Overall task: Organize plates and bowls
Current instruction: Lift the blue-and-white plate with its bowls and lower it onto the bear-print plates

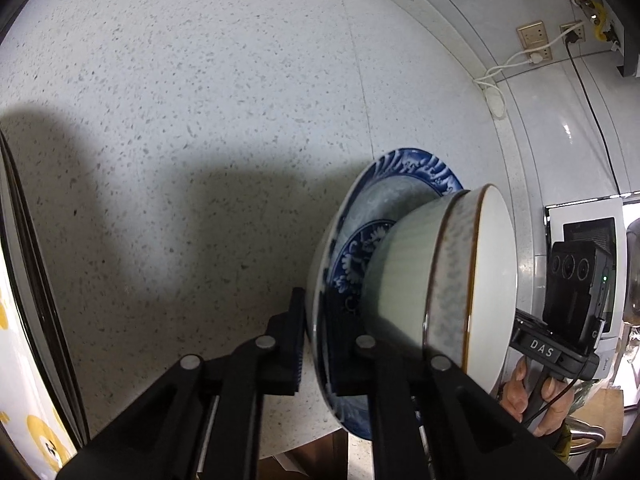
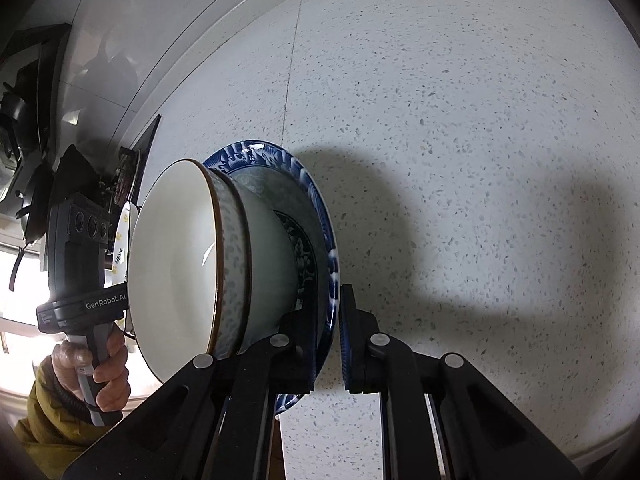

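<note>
Nearest each wrist camera, black finger linkages fill the bottom of the picture, their lower ends cut off by the frame. The left gripper (image 1: 316,344) pinches the near rim of a blue-and-white plate (image 1: 416,168), one pad on its underside and one on its patterned face; that inner pad is mostly hidden behind the rim. The right gripper (image 2: 326,340) clamps the opposite rim of the same plate (image 2: 260,152), with its jaws drawn in on the thin edge.

Between the two grippers the plate appears edge-on, and whether it still touches the speckled countertop (image 1: 200,120) cannot be told, since its lower edge is lost behind the fingers. A stack of two bowls sits in the plate's well: a pale green bowl (image 1: 400,276) below, and a grey-mottled bowl (image 1: 452,264) with a brown rim nested in it, its white inside empty as far as can be seen.

Beyond the bowls, each view catches the other gripper's body and the hand (image 2: 100,364) around its handle, a yellow sleeve (image 2: 48,420) partly cropped. Farther off, wall sockets (image 1: 532,36) with cables show in the left view; dark cookware at the right view's far edge is hard to make out.
</note>
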The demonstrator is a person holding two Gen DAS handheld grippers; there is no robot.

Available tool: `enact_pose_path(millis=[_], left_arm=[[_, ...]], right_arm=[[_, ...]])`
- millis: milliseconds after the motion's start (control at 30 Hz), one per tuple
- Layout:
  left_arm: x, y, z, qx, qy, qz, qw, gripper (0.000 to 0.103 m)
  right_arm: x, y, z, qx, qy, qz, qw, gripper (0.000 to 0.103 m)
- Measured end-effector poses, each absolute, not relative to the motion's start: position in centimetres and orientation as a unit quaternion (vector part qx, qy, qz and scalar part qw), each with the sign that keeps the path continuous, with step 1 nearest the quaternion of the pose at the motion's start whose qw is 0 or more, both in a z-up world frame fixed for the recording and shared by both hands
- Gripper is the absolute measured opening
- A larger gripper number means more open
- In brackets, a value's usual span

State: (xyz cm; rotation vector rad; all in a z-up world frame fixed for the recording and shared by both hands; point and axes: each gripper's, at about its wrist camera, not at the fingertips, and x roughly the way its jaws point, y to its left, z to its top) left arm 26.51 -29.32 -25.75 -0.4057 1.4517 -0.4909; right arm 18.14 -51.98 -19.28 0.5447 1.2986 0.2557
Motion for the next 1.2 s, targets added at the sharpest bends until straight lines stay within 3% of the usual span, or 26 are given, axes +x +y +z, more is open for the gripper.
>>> enact_pose_path(millis=[367,600,900,1200], left_arm=[[27.9,-30.4,-24.3,-0.170,0.644,-0.260,0.699,0.008],[28.5,-27.8,-20.7,-0.193,0.622,-0.261,0.713,0.008],[28.5,-15.8,-15.3,-0.205,0.593,-0.221,0.746,0.008],[27.8,-3.4,-17.1,-0.202,0.602,-0.172,0.753,0.008]], right_arm=[[17.6,-53.5,-17.6,0.249,0.577,0.091,0.772,0.010],[18.5,-51.3,-13.5,0.227,0.565,0.100,0.787,0.010],[20.9,-40.8,-9.8,0.201,0.550,0.164,0.794,0.010],[21.6,-30.7,-13.5,0.195,0.574,0.208,0.768,0.010]])
